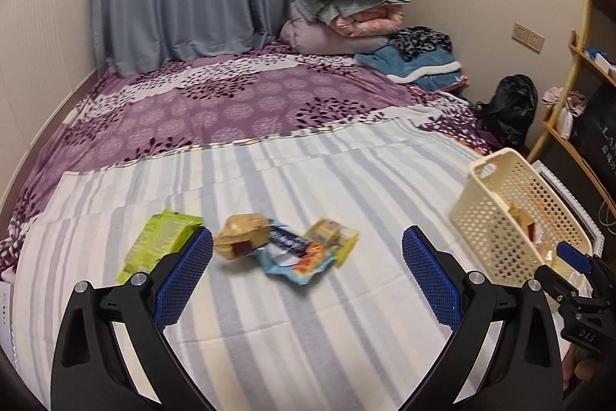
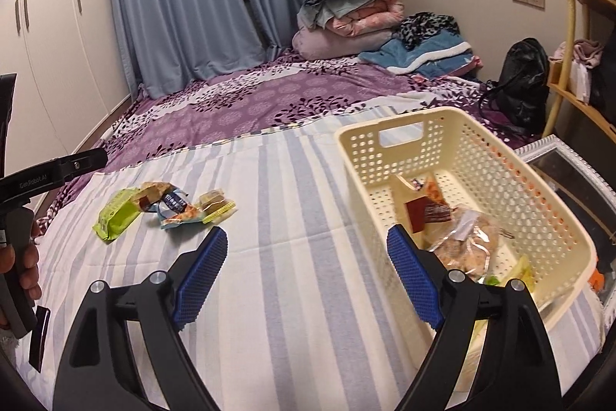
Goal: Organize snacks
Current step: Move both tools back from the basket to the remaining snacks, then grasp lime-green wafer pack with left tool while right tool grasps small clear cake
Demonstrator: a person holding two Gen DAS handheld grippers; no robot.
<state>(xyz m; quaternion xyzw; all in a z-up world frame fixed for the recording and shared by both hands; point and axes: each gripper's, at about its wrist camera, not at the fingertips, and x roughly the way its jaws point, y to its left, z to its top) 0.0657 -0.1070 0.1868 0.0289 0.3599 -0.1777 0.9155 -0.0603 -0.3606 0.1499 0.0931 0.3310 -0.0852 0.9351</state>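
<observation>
Now, both grippers gape empty: left gripper (image 1: 308, 257) faces the snack packets (image 1: 285, 245) on the striped sheet (image 1: 308, 334), right gripper (image 2: 306, 260) beside the basket (image 2: 569, 241). You'd best take the top packet w/ the left, pinch its edge, and don't drag the others.

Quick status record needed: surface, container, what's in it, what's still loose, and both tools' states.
surface: striped sheet over a purple floral bedspread
container: cream perforated basket, at the sheet's right side
in basket: several snack packs, including a clear bag of brown snacks
loose snacks: green pack, tan pack, blue pack, yellow pack, clustered on the sheet left of the basket
left tool: open, nothing between the pads
right tool: open, nothing between the pads
</observation>
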